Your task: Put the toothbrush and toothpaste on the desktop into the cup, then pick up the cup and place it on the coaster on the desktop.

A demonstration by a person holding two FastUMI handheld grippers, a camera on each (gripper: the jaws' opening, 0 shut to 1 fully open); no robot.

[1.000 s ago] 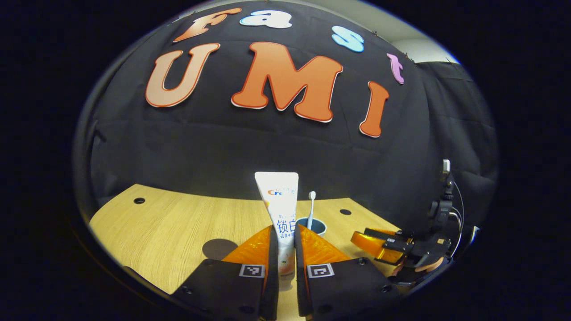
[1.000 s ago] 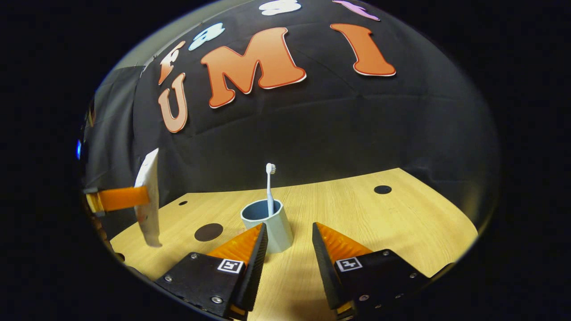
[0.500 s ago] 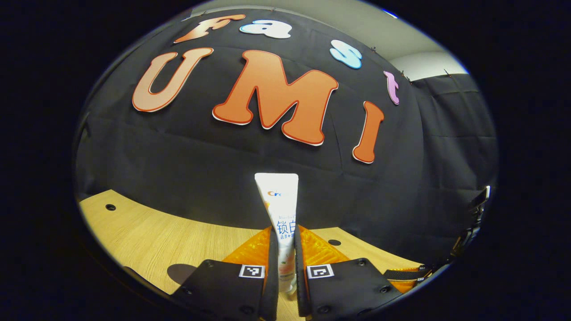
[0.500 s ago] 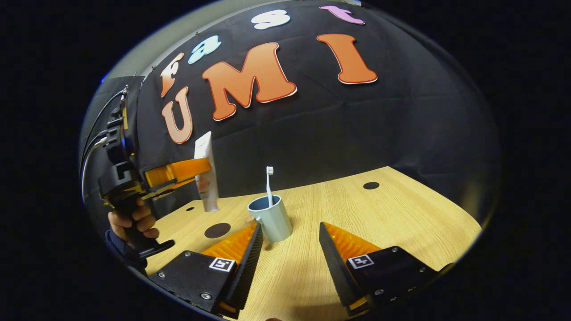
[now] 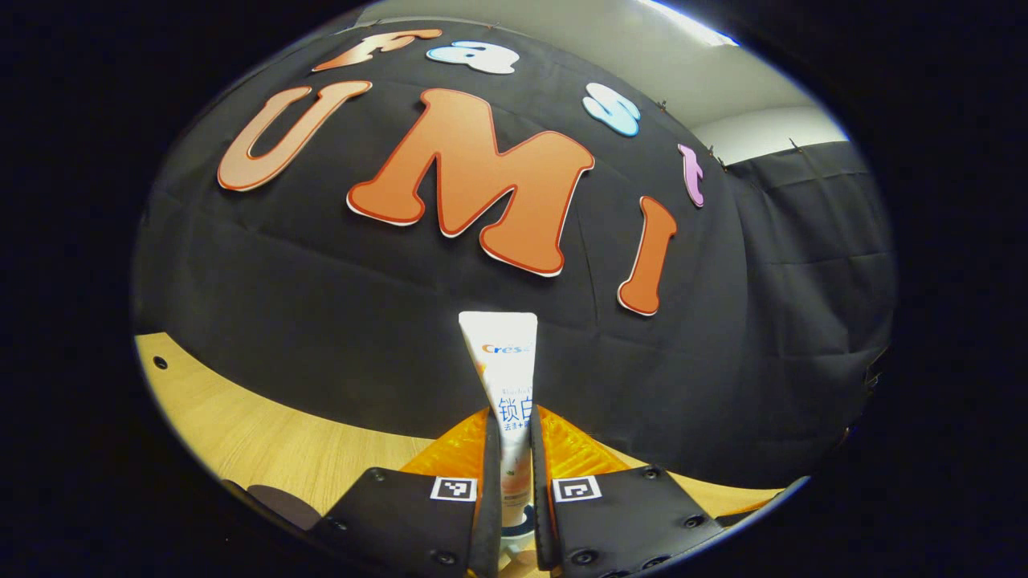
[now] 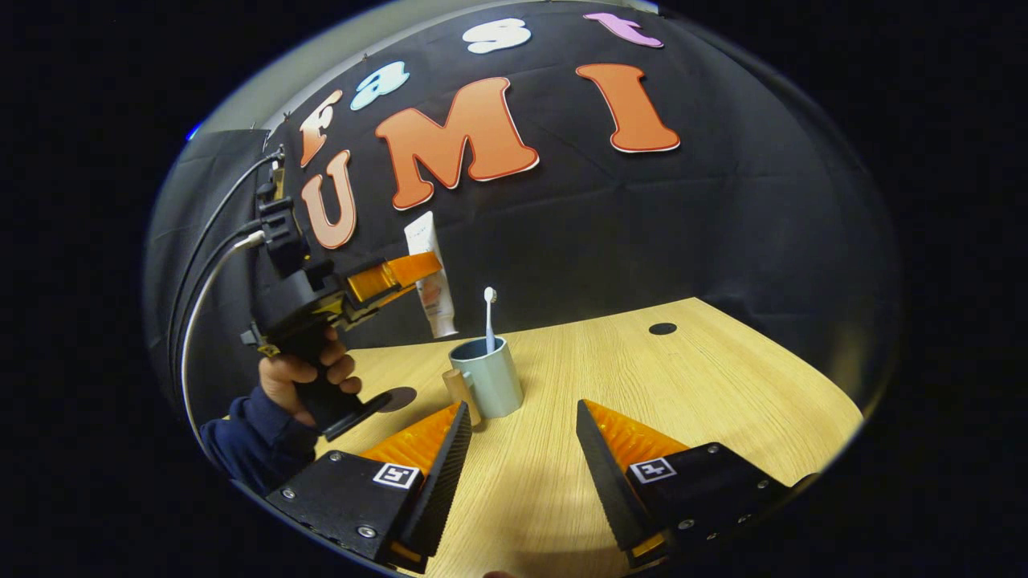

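The left gripper [image 6: 409,277] pinches the toothpaste [image 6: 430,277] upright, up at ten o'clock above the cup [image 6: 488,376]. The tube looks broad, so lowered off-centre it could catch the rim or knock the toothbrush [image 6: 489,319] standing inside. The right gripper [image 6: 518,449] hovers near the tabletop [image 6: 683,385], fingers spread, empty.

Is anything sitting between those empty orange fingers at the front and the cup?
No. In the right gripper view, bare table runs from the right gripper to the cup, toothbrush inside.
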